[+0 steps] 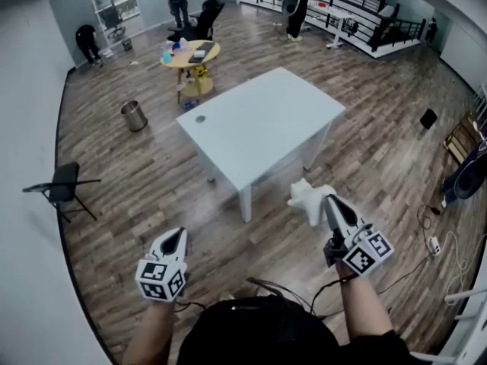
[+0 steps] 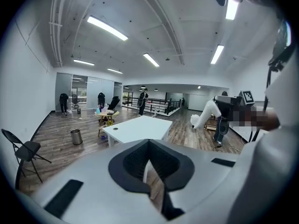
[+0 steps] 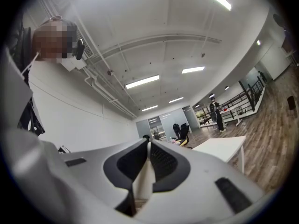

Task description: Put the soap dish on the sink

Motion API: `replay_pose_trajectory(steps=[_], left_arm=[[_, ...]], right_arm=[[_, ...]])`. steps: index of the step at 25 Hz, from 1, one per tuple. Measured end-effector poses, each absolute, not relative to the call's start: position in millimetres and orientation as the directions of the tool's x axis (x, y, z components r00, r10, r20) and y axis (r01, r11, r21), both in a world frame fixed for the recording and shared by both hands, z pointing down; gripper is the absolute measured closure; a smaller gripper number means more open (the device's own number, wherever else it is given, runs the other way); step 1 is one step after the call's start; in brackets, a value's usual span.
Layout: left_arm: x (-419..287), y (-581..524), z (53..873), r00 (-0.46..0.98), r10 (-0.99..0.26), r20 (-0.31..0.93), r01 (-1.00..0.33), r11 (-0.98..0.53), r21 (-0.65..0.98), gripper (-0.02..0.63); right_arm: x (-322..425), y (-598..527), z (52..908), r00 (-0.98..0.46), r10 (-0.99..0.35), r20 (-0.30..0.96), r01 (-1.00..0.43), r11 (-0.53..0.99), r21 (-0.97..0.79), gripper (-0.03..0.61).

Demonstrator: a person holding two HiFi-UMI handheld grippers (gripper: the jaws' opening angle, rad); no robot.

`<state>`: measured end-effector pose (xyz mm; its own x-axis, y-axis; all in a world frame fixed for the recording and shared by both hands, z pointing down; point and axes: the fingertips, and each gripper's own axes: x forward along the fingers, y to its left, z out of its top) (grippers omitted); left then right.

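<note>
Clamping a white soap dish [image 1: 307,196] in the right gripper [image 1: 329,201], above the wood floor [image 1: 137,181] just near-right of the white table [image 1: 259,120]. Showing only a pale strip of it between the jaws in the right gripper view, shape hard to make out. Holding the left gripper [image 1: 179,235] pressed together on nothing, near left. Carrying square markers [image 1: 364,255], not readable as writing.

The white, irregularly shaped plastic soap dish [image 1: 308,197] hangs in the air, pinched at one edge between the right gripper's [image 1: 329,201] jaws, just off the near corner of the white bench [image 1: 262,120].
</note>
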<state>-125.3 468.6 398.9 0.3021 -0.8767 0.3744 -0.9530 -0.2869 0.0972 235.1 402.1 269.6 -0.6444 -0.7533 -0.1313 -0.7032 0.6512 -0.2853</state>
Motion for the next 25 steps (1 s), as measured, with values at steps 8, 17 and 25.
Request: replay_pose_trajectory(steps=[8, 17, 25], left_arm=[[-97.3, 464.7, 405.1, 0.285, -0.875, 0.391, -0.958, -0.269, 0.096, 0.624], [-62.7, 446.5, 403.8, 0.26, -0.894, 0.365, -0.965, -0.249, 0.08, 0.624], [-73.6, 436.2, 404.6, 0.244, -0.889, 0.387, -0.969, -0.236, 0.069, 0.624]], right_arm=[[258.7, 391.7, 276.9, -0.663, -0.737, -0.132, -0.684, 0.668, -0.294, 0.549], [288.7, 372.5, 282.9, -0.689, -0.711, -0.142, -0.66, 0.696, -0.283, 0.549], [289.3, 352.9, 284.5, -0.679, -0.718, -0.153, -0.659, 0.688, -0.303, 0.549]])
